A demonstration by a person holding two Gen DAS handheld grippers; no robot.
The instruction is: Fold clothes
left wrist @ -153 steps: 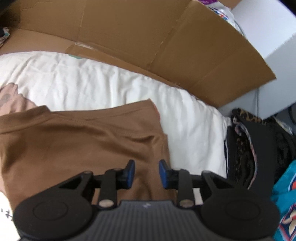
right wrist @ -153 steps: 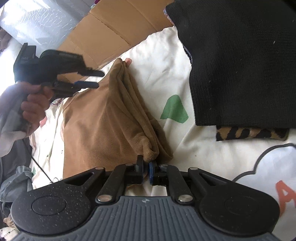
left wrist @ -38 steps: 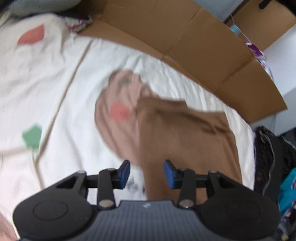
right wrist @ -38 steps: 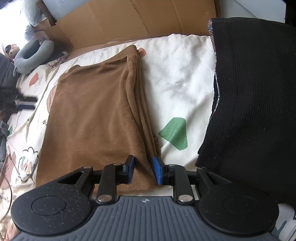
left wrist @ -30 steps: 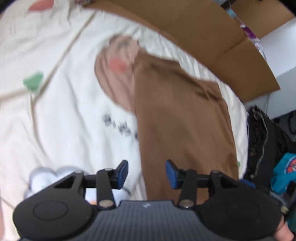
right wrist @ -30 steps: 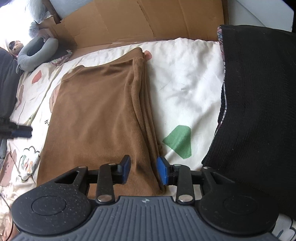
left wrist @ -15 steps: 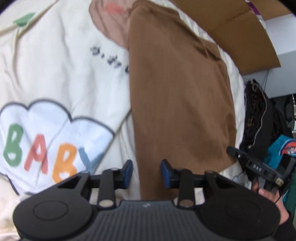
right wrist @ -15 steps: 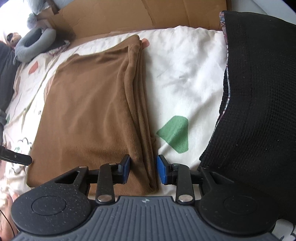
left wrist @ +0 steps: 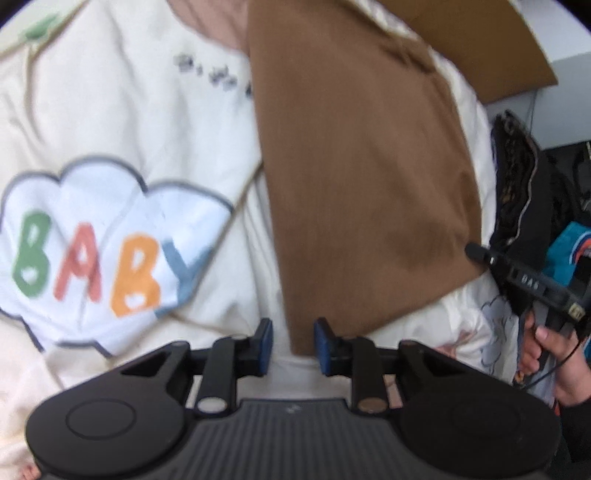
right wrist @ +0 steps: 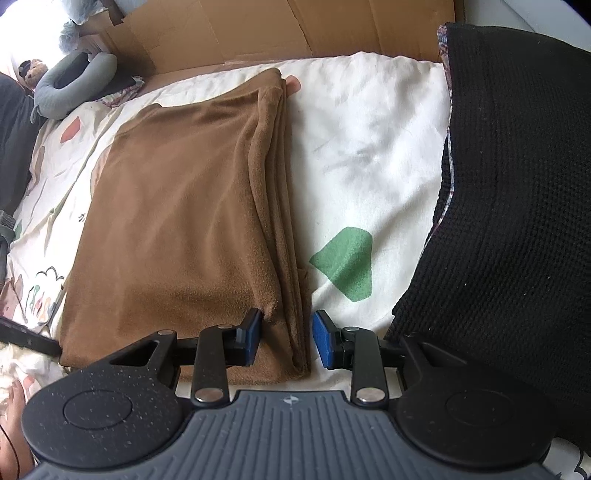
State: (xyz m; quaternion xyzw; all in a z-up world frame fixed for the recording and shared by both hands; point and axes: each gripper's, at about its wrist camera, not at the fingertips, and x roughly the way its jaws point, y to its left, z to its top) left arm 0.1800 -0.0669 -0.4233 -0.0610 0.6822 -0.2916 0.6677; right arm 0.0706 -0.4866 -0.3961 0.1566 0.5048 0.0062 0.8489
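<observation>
Bed first: a cream sheet (left wrist: 140, 122) with a "BABY" cloud print, cardboard (right wrist: 295, 26) propped along the far side, a black knit (right wrist: 517, 184) lying to the right. Flat on that sheet sits the brown garment (right wrist: 177, 221), already doubled over, its stacked edges running down the right side.

Both near corners are covered now! The left tongs (left wrist: 291, 341) hover at the near left corner, narrowly parted, the corner tip reaching in between the blue pads (left wrist: 266, 343), but no squeeze on the cloth that I can see. Over on the other side, the right tongs (right wrist: 284, 338) straddle the layered edge, a moderate gap, cloth between the pads and not yet pinched. A hand (left wrist: 546, 343) holds that right unit, seen from the left camera.

My read: this is the grab before the next fold. Both corners want a firm pinch through every layer, the right side especially, where the stack is thick. Then lift together and carry the near edge toward the far edge, keeping it level so the layers don't slide apart.
</observation>
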